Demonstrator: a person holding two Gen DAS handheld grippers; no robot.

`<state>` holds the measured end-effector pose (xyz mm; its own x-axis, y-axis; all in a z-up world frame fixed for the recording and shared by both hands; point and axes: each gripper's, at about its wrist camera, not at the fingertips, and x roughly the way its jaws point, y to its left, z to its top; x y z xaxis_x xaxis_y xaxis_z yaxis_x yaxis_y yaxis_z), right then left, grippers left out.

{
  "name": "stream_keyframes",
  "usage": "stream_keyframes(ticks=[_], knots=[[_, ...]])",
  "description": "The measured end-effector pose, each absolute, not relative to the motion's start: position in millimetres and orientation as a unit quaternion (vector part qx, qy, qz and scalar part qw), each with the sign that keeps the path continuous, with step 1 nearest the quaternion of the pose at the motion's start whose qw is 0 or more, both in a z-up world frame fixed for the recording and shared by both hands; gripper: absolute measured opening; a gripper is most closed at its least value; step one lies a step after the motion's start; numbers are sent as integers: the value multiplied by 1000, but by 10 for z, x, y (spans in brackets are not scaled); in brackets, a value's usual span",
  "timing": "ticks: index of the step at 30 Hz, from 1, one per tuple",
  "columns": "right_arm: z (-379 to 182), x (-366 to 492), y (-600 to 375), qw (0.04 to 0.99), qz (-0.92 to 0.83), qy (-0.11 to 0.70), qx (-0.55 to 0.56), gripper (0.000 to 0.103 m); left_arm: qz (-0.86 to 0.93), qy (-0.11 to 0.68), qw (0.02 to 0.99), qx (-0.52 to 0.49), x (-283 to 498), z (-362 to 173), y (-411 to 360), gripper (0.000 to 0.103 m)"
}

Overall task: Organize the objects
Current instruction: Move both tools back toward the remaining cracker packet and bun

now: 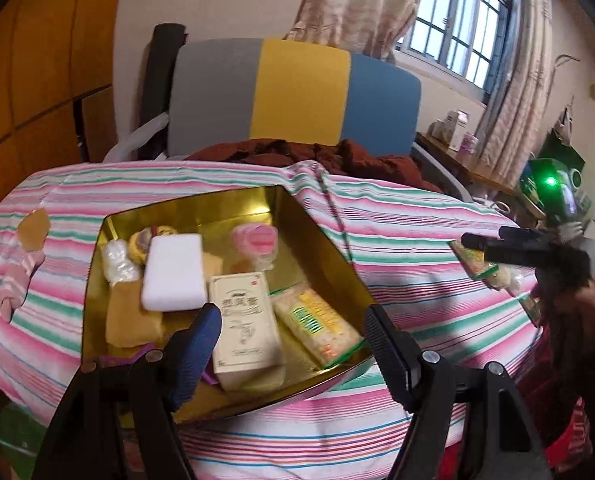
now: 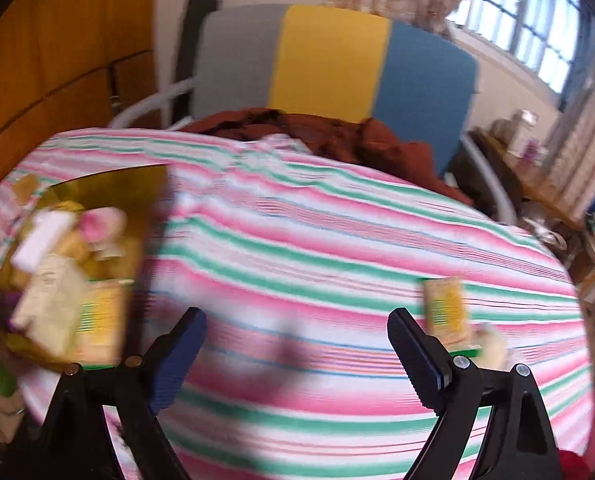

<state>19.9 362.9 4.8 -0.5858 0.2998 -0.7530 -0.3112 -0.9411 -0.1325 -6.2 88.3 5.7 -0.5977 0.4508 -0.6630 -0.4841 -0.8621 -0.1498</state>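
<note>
A gold tin box lies open on the striped cloth, also blurred at left in the right wrist view. It holds a white sponge, a cream carton, a yellow-green snack packet, a pink wrapped sweet and other small items. My left gripper is open and empty over the box's near side. My right gripper is open and empty above the cloth. A second yellow-green packet lies on the cloth beside its right finger, and in the left wrist view it shows under the right gripper.
A pink sock-like item and a tan piece lie on the cloth left of the box. A grey, yellow and blue chair back with brown cloth stands behind the table. A cluttered wooden shelf is at right.
</note>
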Motion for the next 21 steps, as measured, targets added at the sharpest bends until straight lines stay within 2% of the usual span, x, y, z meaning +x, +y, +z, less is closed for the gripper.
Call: stream_keyframes(ticks=[7,12,17,21], knots=[[-106,587,4884,306,857,146,-389,93,881,49,309,-355,-39,194,1311,75],[-144,1053,5479,384,816,291,-320,93,859,62,350,-369,-41,164,1744,75],[-181,1144,5592,388,803,328,-312,96,832,70,384,-394,-111,56,2213,75],[-139,1163,5574,386,810,325,-298,96,811,56,392,-430,-258,-74,2532,74]])
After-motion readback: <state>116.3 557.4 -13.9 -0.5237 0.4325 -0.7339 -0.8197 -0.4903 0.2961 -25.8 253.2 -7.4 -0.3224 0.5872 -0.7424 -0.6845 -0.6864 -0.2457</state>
